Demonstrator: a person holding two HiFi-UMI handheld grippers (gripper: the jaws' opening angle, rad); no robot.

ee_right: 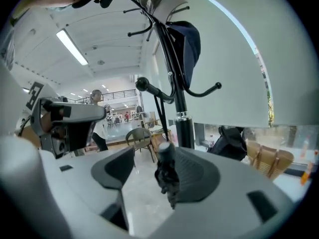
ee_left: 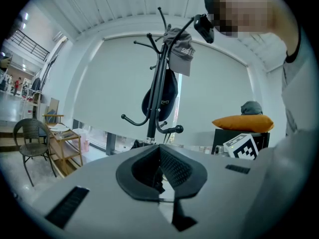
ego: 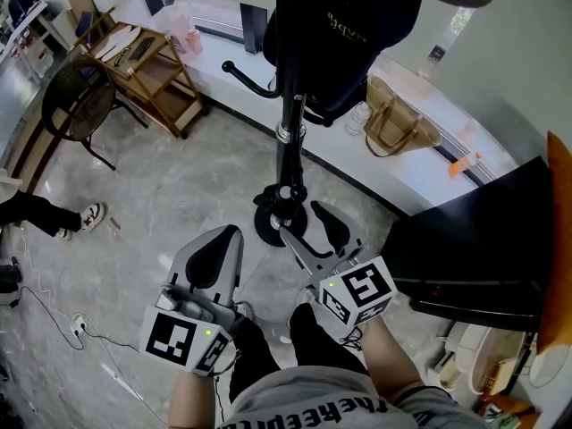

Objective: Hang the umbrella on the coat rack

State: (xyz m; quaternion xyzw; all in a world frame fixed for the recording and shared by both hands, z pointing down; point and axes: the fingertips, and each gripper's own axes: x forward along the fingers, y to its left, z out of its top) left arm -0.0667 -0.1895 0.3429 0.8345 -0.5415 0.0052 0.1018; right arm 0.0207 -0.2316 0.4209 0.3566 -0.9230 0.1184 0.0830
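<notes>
The black coat rack [ego: 293, 114] stands just ahead of me on its round base, with a dark bag [ego: 340, 34] hung on it and a grey cap [ee_left: 180, 46] near the top. One curved lower hook [ego: 246, 79] is bare. My right gripper [ego: 308, 226] points at the base, its jaws drawn in round a crumpled black umbrella [ee_right: 167, 176] with a grey end cap that lies against the right pad. The umbrella is hard to pick out in the head view. My left gripper [ego: 219, 239] is shut and empty beside it. The rack [ee_left: 157, 98] [ee_right: 174, 83] rises in front of both grippers [ee_left: 159, 176] [ee_right: 154, 171].
A wooden shelf cart [ego: 152, 70] and a wicker chair [ego: 80, 105] stand at the far left. A tan handbag [ego: 398, 123] sits on the window ledge. A black cabinet [ego: 483, 248] with an orange cushion [ee_left: 243, 122] is close on the right. Someone's feet [ego: 71, 217] and a cable [ego: 76, 329] lie at the left.
</notes>
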